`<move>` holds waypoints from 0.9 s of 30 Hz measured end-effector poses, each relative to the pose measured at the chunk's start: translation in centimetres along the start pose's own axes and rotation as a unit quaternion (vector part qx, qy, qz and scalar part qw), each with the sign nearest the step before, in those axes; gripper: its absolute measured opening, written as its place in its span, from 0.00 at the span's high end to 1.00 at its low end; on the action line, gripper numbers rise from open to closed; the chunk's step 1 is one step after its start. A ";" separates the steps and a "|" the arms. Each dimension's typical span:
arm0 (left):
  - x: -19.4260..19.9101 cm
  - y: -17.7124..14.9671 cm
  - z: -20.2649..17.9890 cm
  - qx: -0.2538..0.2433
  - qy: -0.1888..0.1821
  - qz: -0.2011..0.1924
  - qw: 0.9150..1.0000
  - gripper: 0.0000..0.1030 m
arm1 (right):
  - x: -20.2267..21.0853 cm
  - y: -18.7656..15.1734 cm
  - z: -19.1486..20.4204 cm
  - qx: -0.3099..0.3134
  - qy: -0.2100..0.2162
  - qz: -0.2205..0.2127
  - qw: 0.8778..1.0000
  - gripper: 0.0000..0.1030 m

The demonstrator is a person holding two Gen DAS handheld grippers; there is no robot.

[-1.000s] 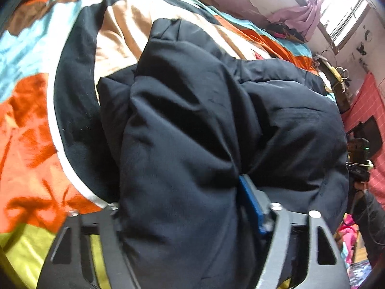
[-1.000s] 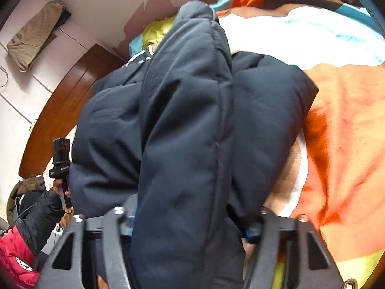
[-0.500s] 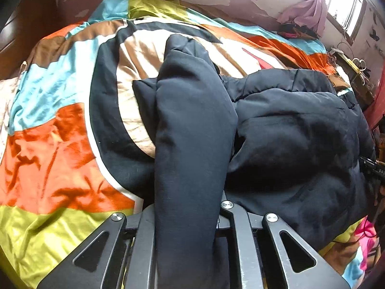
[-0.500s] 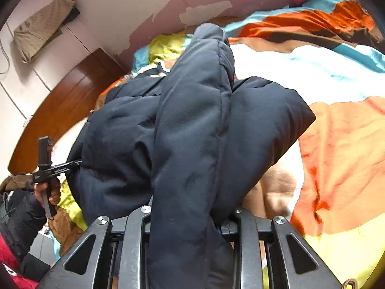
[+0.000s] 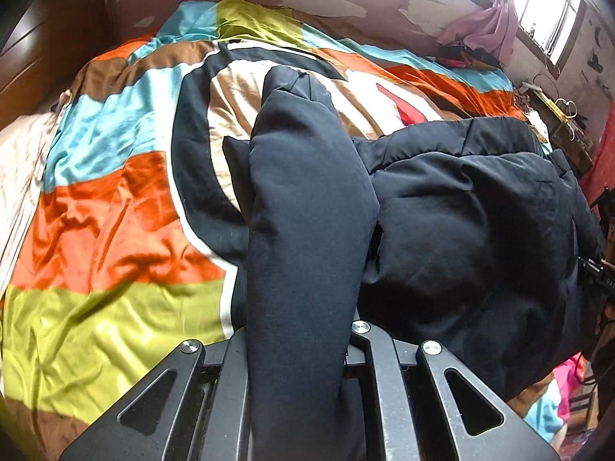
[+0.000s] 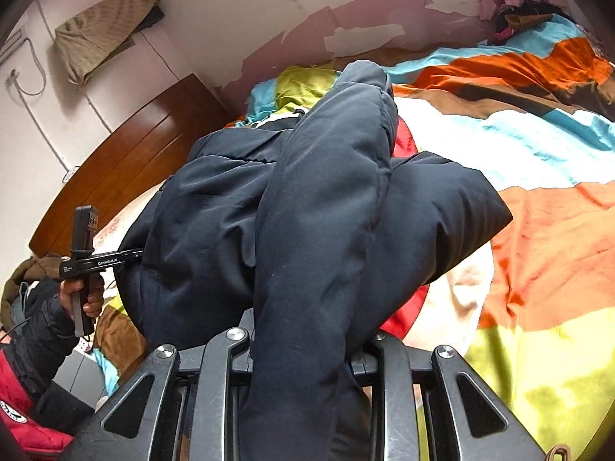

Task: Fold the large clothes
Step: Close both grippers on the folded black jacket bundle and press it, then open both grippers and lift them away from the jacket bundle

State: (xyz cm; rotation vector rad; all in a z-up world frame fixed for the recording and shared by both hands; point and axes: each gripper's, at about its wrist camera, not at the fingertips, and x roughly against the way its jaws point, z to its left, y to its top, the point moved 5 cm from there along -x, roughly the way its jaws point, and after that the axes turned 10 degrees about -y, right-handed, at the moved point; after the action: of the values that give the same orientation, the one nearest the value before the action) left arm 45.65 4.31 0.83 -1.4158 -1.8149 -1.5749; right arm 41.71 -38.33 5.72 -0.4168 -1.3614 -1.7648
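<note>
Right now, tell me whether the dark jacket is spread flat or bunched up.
Bunched up. The dark jacket lies in puffy heaps on the bedspread, one fold pinched in each pair of tongs, left and right.

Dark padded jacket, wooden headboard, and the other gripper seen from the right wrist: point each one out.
dark padded jacket [image 6: 319, 230], right wrist view, on the raised fold.
wooden headboard [image 6: 127, 169], right wrist view, on its curved panel.
left gripper [image 6: 132, 255], right wrist view, where it meets the jacket.
</note>
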 end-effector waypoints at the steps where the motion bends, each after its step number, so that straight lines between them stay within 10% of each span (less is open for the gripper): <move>1: 0.3 -0.3 -0.1 0.001 0.001 0.000 1.000 0.93 | 0.2 -0.1 0.2 0.000 0.001 0.001 1.000 0.76; 19: -2.5 -4.5 2.4 0.040 -0.014 0.017 0.999 0.89 | -4.8 -2.5 -3.1 -0.031 -0.028 0.060 0.997 0.73; 27: -2.7 -4.9 3.3 0.052 0.036 0.014 0.998 0.49 | -6.9 -3.1 -5.2 -0.037 -0.109 0.087 0.990 0.22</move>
State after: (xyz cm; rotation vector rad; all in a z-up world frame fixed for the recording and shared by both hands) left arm 43.84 6.56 -4.98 -1.3149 -1.8009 -1.4755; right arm 44.52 -40.05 -2.87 -0.7642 -1.3661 -1.6666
